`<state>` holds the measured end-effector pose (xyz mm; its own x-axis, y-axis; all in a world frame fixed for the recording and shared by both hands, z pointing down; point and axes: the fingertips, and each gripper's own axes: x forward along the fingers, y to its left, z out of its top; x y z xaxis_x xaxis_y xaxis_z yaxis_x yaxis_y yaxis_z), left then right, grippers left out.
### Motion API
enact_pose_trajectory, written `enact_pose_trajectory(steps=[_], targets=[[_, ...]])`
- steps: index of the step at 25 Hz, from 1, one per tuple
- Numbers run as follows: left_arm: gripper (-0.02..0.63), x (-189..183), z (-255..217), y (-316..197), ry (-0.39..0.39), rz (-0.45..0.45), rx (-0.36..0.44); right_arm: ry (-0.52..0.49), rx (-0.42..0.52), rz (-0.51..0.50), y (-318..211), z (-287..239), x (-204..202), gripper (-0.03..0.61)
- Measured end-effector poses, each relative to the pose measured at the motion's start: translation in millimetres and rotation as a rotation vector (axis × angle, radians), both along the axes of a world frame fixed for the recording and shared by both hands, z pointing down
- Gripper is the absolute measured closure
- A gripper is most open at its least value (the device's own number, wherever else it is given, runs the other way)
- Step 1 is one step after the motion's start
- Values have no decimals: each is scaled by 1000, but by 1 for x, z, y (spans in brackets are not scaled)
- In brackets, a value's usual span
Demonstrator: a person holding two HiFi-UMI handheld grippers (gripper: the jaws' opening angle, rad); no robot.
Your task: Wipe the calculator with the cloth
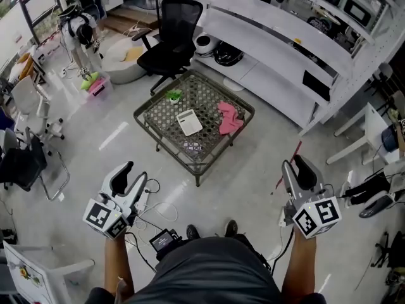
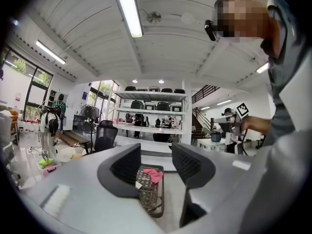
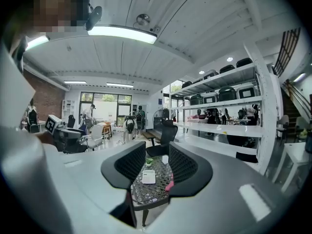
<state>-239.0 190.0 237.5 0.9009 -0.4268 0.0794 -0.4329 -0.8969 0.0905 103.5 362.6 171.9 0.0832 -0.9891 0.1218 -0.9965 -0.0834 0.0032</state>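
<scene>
A white calculator (image 1: 188, 121) lies on a low wire-mesh table (image 1: 158, 106), with a pink cloth (image 1: 229, 117) crumpled just to its right. Both show again in the right gripper view, calculator (image 3: 148, 176) and cloth (image 3: 170, 184), far beyond the jaws. The left gripper view catches the cloth (image 2: 154, 174) on the table (image 2: 150, 199). My left gripper (image 1: 125, 172) is held low at the left, well short of the table, jaws apart and empty. My right gripper (image 1: 297, 168) is held at the right, also open with nothing between its jaws.
A black office chair (image 1: 169, 31) stands behind the table. White shelving (image 1: 285, 49) runs along the right. A small green item (image 1: 173, 95) sits at the table's far corner. Cables (image 1: 155, 214) lie on the floor near the person's feet. White chairs (image 1: 28, 106) stand at the left.
</scene>
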Motion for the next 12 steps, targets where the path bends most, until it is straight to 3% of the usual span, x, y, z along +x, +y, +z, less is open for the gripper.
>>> enact_pose_trajectory(steps=[3, 12], targets=[[401, 2, -5, -8, 38, -3, -8, 2, 1, 4, -2, -2, -4, 449], [401, 1, 12, -19, 9, 4, 14, 20, -19, -10, -8, -1, -1, 449]])
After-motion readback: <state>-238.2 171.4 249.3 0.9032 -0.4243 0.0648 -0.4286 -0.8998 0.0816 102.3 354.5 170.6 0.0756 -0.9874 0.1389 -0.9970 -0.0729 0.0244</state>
